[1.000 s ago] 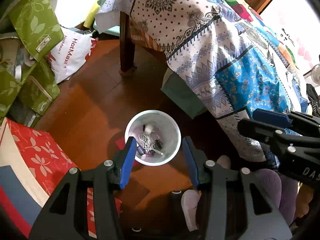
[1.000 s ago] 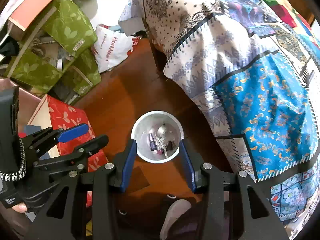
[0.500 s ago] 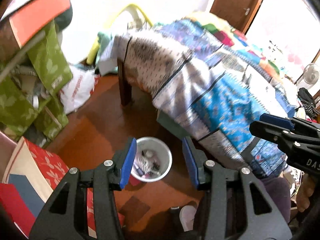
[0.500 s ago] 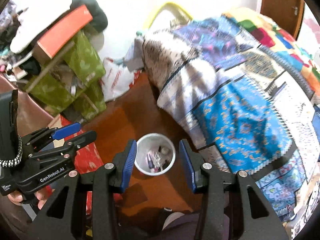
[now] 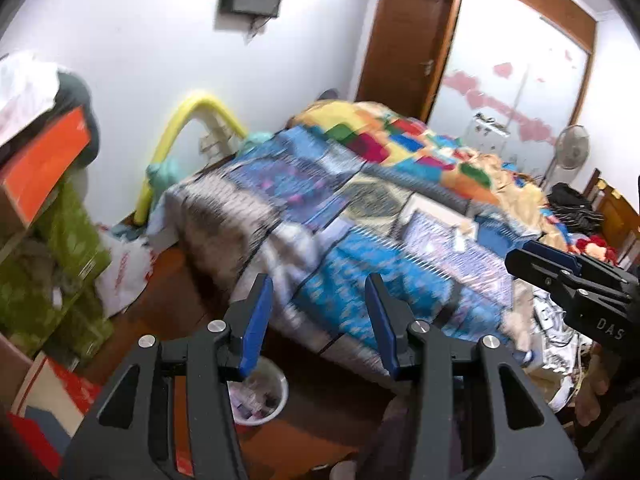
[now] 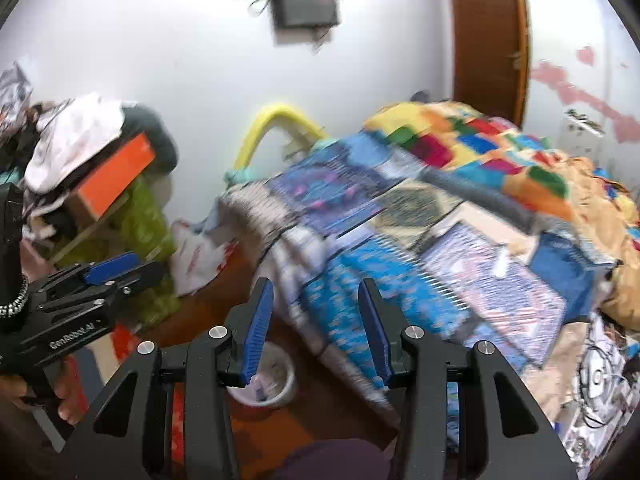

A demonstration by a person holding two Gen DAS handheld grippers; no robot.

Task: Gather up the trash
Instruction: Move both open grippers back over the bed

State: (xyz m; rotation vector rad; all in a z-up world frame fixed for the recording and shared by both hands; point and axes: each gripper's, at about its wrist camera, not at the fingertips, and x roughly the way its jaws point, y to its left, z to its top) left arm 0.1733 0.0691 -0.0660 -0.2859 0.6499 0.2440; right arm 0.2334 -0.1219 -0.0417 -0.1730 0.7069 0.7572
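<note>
A small white trash bin point(image 5: 267, 396) holding several bits of rubbish stands on the wooden floor beside the bed; it also shows in the right wrist view point(image 6: 272, 380). My left gripper point(image 5: 318, 320) is open and empty, raised well above the bin and pointing at the patchwork bed cover point(image 5: 360, 216). My right gripper point(image 6: 316, 320) is open and empty too, pointing the same way. The right gripper also shows at the right of the left wrist view point(image 5: 568, 280), and the left gripper at the left of the right wrist view point(image 6: 88, 292). Both views are blurred.
The bed point(image 6: 460, 208) fills the middle and right. Green bags point(image 5: 60, 264), a white plastic bag point(image 5: 124, 276) and a red floral box point(image 5: 52, 400) crowd the left. A door point(image 5: 408, 40), a fan point(image 5: 568, 152) and clothes point(image 5: 572, 208) lie beyond.
Both grippers have tilted up and away from the bin, which slid from between the fingers to the bottom of each view. The wall, door and bed top came into sight. Both stayed open.
</note>
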